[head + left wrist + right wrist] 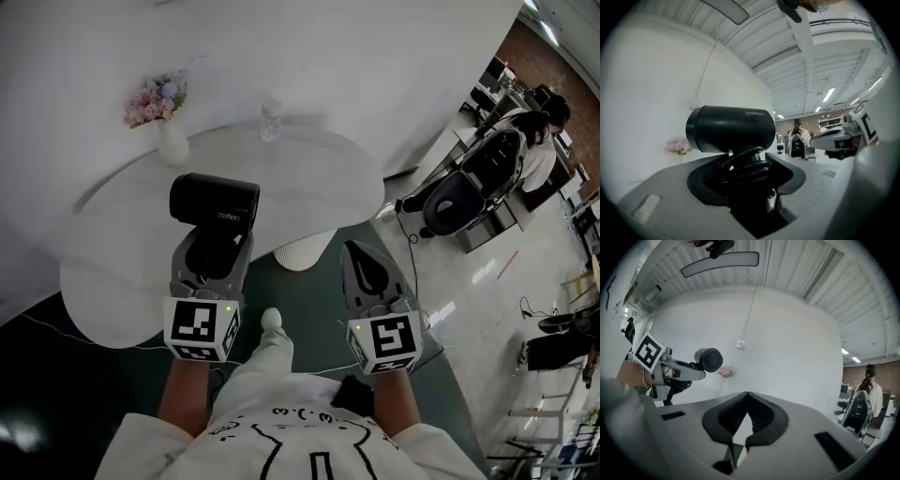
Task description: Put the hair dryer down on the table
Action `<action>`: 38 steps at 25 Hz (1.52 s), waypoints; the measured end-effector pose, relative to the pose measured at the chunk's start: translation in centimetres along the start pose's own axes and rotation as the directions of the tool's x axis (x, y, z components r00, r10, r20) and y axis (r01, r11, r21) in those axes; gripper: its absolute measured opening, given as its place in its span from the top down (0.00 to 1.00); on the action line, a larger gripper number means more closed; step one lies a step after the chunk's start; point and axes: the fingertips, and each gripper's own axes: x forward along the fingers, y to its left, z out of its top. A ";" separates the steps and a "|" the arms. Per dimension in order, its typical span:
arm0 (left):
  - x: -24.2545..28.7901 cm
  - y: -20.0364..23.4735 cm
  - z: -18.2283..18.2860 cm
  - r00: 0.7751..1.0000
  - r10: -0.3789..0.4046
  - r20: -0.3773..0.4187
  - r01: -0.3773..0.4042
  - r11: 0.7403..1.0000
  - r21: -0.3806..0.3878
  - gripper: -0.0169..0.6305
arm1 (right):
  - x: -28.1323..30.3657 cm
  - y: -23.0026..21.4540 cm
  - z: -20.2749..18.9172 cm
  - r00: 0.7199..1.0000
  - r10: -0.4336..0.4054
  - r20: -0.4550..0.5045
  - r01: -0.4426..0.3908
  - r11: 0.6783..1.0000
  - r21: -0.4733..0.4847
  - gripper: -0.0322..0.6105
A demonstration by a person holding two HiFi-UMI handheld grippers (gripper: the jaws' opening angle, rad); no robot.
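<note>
hair dryer (pixel 214 203) handle half-hidden, left tongs (pixel 214 251)

White wall (pixel 375 56); dark green floor (pixel 314 305); office chair (pixel 473 183) at right.

1. This is an open-plan office or lab floor with a staged corner — a plain white backdrop (pixel 356 56) curves behind a round white table (pixel 112 281).
2. The table carries set dressing: a vase of pink flowers (pixel 161 117) and a small clear bottle (pixel 271 122).
3. Past the backdrop's edge stand desks (pixel 502 94), a dark office chair (pixel 469 183) and a seated person (pixel 544 141) — a brick wall (pixel 530 47) lies behind them.
4. Long strip lights (pixel 828 94) hang under a ribbed white ceiling (pixel 825 61).
5. A loose cable (pixel 411 246) trails over the floor.
</note>
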 end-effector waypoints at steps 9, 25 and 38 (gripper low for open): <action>9.1 2.8 -1.3 0.998 0.029 -0.053 -0.031 0.999 -0.037 0.60 | 8.0 -4.9 -1.0 0.999 0.024 -0.039 -0.023 1.000 0.011 0.95; 21.0 7.9 -7.3 0.970 0.079 -0.230 -0.113 0.984 -0.140 0.60 | 21.1 -9.0 -4.5 0.987 0.090 -0.135 -0.082 0.995 0.063 0.95; 23.2 8.8 -11.2 0.930 0.155 -0.334 -0.229 0.953 -0.196 0.60 | 25.9 -9.1 -5.4 0.966 0.219 -0.138 -0.214 0.975 0.054 0.95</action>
